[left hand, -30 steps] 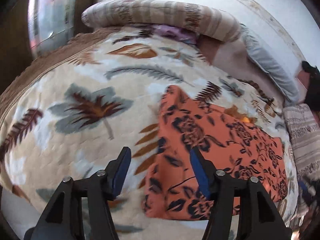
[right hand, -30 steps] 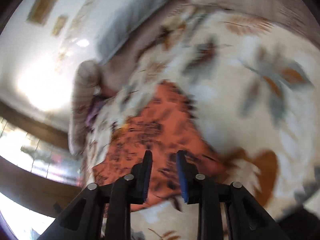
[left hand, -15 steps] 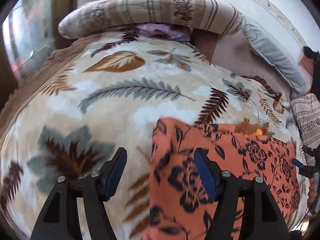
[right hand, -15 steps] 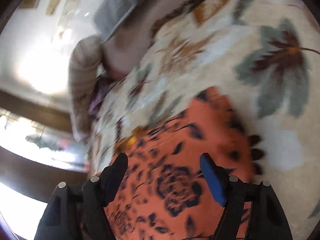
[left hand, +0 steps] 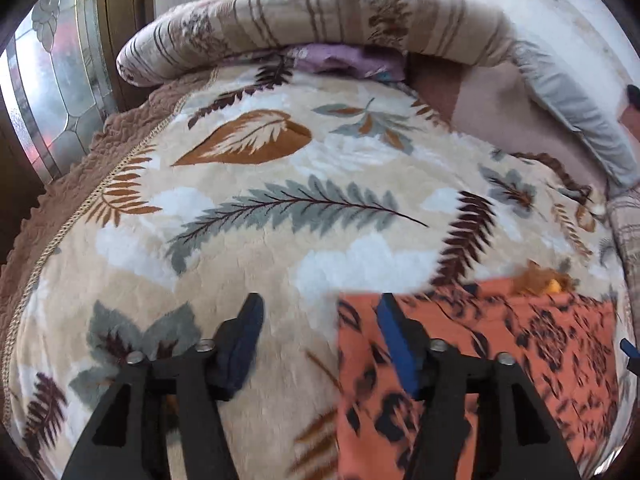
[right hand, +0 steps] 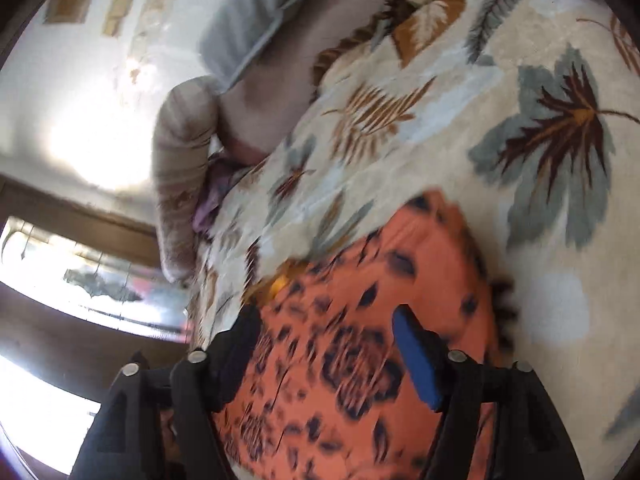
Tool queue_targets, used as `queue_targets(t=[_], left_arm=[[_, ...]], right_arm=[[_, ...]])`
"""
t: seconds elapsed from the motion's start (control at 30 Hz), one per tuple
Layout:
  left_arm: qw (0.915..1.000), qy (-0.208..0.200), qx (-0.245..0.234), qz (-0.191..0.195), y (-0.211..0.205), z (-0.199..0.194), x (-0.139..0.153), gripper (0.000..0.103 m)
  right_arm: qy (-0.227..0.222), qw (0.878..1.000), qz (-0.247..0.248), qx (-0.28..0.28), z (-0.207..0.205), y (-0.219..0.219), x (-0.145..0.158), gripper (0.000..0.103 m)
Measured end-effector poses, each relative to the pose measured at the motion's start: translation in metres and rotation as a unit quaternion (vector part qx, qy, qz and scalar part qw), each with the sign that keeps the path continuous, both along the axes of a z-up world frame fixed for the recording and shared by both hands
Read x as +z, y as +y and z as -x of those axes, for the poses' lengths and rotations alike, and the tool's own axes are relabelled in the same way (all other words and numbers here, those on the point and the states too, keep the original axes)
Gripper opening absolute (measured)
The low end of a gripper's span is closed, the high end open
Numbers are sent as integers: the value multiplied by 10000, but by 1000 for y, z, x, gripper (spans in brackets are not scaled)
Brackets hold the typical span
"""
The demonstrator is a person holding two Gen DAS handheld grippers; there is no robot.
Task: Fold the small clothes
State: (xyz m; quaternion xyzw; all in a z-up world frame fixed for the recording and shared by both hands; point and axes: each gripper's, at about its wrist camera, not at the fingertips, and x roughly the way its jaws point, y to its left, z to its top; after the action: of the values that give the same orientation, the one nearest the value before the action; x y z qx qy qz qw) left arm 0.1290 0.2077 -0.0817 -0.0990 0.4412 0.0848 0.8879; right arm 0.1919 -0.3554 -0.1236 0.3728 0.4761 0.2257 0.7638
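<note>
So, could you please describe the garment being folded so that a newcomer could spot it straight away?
Start from the bed's cream blanket printed with large leaves and ferns. On its near side, below a dark brown fern, lies the orange garment, flat and roughly rectangular. It alone is bright orange with a dark floral print.

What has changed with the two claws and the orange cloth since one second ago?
The right claw stood nearly shut over the orange cloth; its jaws have just opened wide, then closed slightly, gripping nothing. The left claw slid sideways, so the cloth's left edge now lies between its fingers. The cloth remains flat on the leaf-patterned blanket, and the left claw remains open.
</note>
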Motion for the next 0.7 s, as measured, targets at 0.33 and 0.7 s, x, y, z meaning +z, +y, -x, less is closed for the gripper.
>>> queue_targets(t=[0.33, 0.7], left_arm=[[9966, 263, -767, 139, -84, 95, -18, 84], [9957, -73, -674, 626, -124, 101, -4, 84]], right_arm=[[718, 9938, -696, -484, 140, -36, -61, 70], [764, 9781, -1386, -1348, 177, -34, -62, 85]])
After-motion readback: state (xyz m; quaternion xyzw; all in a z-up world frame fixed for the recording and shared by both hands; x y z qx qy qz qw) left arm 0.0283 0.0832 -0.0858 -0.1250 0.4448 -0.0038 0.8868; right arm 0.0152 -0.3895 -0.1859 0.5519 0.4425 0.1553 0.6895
